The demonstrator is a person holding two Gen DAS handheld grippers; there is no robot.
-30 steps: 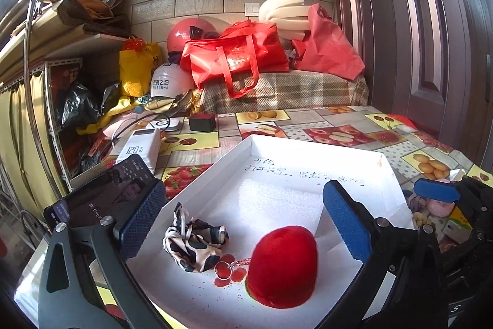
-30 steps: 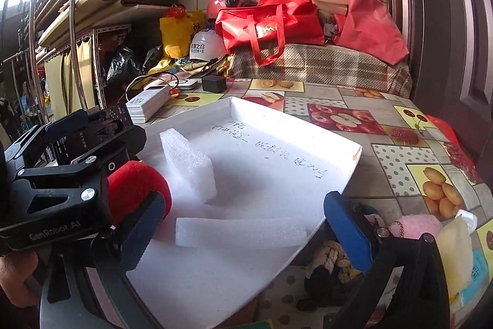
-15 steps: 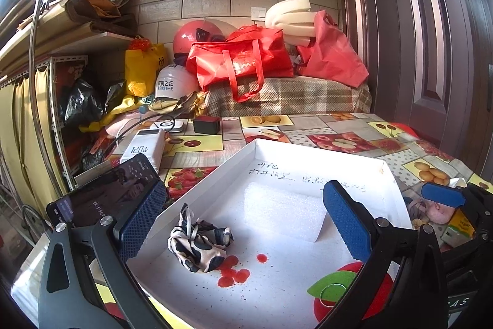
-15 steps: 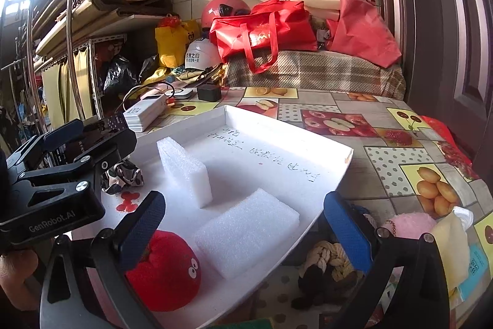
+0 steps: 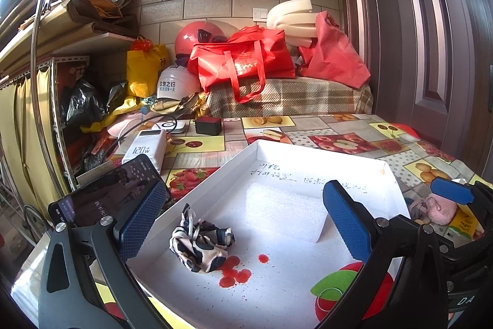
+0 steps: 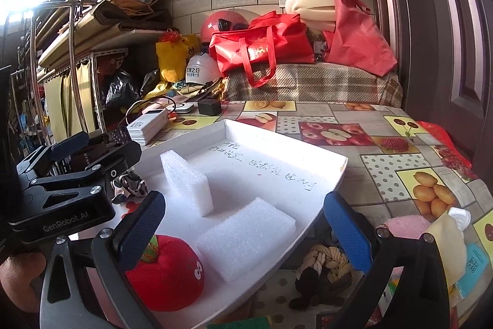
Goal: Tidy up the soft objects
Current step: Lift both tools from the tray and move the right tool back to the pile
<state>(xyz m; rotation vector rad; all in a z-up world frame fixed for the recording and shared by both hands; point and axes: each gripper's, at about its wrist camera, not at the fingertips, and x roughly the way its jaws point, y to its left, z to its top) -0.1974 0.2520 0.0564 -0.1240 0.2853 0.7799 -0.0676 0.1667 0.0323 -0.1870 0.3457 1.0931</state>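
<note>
A white tray [image 5: 391,184] [image 6: 334,178] lies on the fruit-print tablecloth. In it lie a black-and-white patterned cloth [image 5: 200,242] [image 6: 129,185], a red plush apple with a green leaf [image 5: 348,295] [image 6: 166,273], an upright white foam block [image 6: 186,182] and a flat foam block [image 6: 246,236] [image 5: 283,211]. My left gripper [image 5: 243,218] [image 6: 71,178] is open and empty above the tray's near left part. My right gripper [image 6: 243,233] is open and empty over the tray's near right edge. A pink plush [image 6: 406,225] [image 5: 437,207], a knotted rope toy [image 6: 323,264] and a cream cloth [image 6: 446,239] lie right of the tray.
A phone [image 5: 101,199], a white power bank [image 5: 144,148] [image 6: 148,125] and a black charger [image 5: 209,125] lie left and behind the tray. Red bags [image 5: 243,60], helmets [image 5: 197,36] and foam rolls [image 5: 292,20] stack on a plaid-covered surface at the back. A door [image 5: 431,51] stands right.
The red plush apple has been let go in the tray's near part. My left gripper has drawn back and up, away from it. The right gripper has barely moved.
</note>
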